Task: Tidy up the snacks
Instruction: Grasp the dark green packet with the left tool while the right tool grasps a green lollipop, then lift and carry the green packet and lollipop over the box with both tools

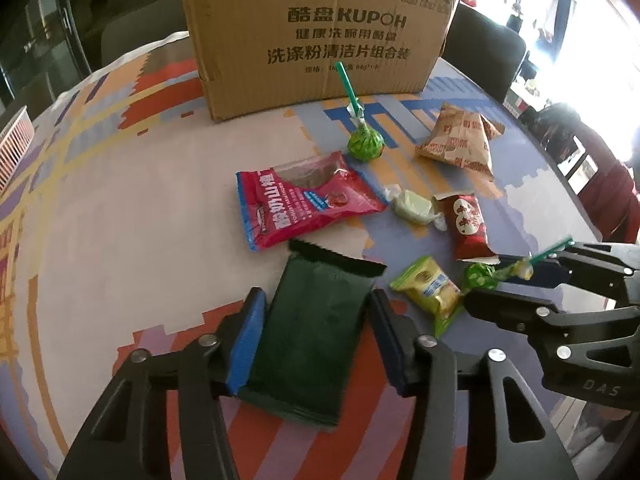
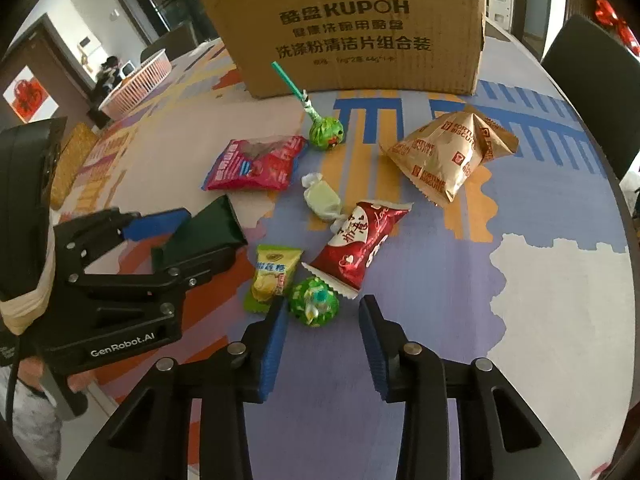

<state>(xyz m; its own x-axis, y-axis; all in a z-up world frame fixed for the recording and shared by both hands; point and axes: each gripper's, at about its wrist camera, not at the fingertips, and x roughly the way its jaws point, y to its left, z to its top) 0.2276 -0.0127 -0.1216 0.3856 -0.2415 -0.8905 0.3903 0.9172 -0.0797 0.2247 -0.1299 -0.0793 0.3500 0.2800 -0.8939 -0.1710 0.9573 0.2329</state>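
A dark green packet (image 1: pixel 312 332) sits between my left gripper's (image 1: pixel 318 312) blue pads, which touch its two sides; it also shows in the right wrist view (image 2: pixel 208 232). My right gripper (image 2: pixel 323 316) is open with a green lollipop (image 2: pixel 314 301) lying between its fingertips, stick toward the camera; the left wrist view shows that lollipop (image 1: pixel 482 276) and gripper (image 1: pixel 508 284) too. Loose on the table: a pink-red packet (image 1: pixel 304 200), a second green lollipop (image 1: pixel 364 142), a pale green candy (image 1: pixel 412 206), a red packet (image 1: pixel 468 224), a yellow-green packet (image 1: pixel 430 288), a brown fortune-biscuit bag (image 1: pixel 460 140).
A large cardboard box (image 1: pixel 320 28) stands at the back of the patterned table (image 1: pixel 132 208). A white-pink basket (image 2: pixel 136 84) sits at the far left edge. Dark chairs (image 2: pixel 592 80) stand behind the table's right side.
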